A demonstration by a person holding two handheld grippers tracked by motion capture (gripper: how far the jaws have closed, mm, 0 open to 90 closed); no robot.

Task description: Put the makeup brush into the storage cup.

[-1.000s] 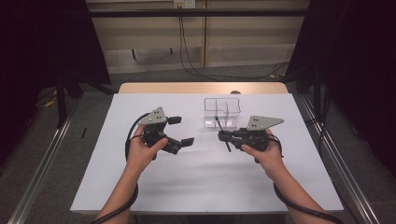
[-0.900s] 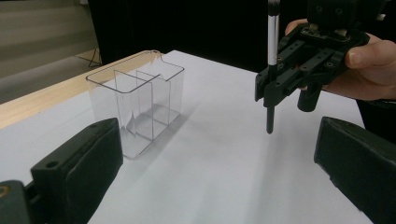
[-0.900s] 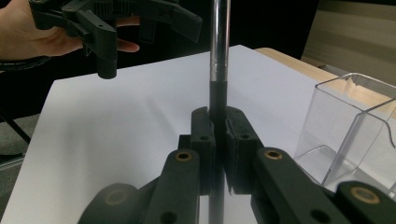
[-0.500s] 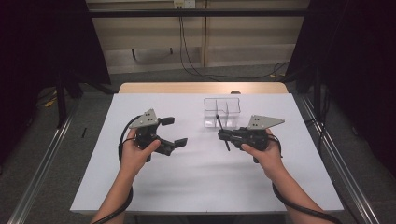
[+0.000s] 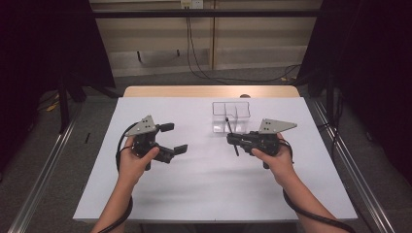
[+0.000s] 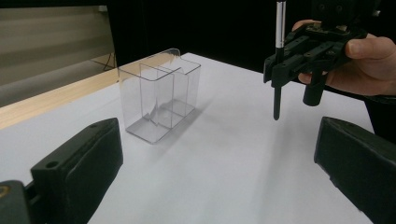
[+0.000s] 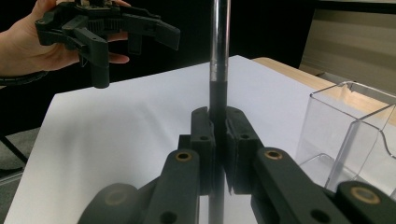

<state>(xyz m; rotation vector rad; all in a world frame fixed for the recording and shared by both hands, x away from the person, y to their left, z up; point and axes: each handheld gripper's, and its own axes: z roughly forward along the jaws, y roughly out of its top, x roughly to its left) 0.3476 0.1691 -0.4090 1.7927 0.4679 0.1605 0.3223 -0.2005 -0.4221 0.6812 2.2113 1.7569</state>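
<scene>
A dark pen with a silver upper part point(image 5: 228, 125) is clamped upright in my right gripper point(image 5: 232, 140), which is shut on it right of the table's middle; the right gripper view shows the pads point(image 7: 204, 140) pressing on the pen point(image 7: 218, 70). A clear divided plastic container point(image 5: 231, 116) stands just behind that gripper. My left gripper point(image 5: 174, 138) hovers over the left half of the white sheet, open and holding nothing. From the left gripper view its wide jaws frame the container point(image 6: 159, 100), the pen point(image 6: 278, 65) and the right gripper point(image 6: 303, 49).
A white sheet point(image 5: 209, 189) covers the table, with a wooden strip point(image 5: 209, 91) along the far edge. Metal rails run down both sides of the table on the floor. Cables hang along the back wall. A black cable loops from each gripper around the wrist.
My left gripper has drifted a little to the left and slightly toward the near side, still open. The right gripper and the pen have stayed put.
</scene>
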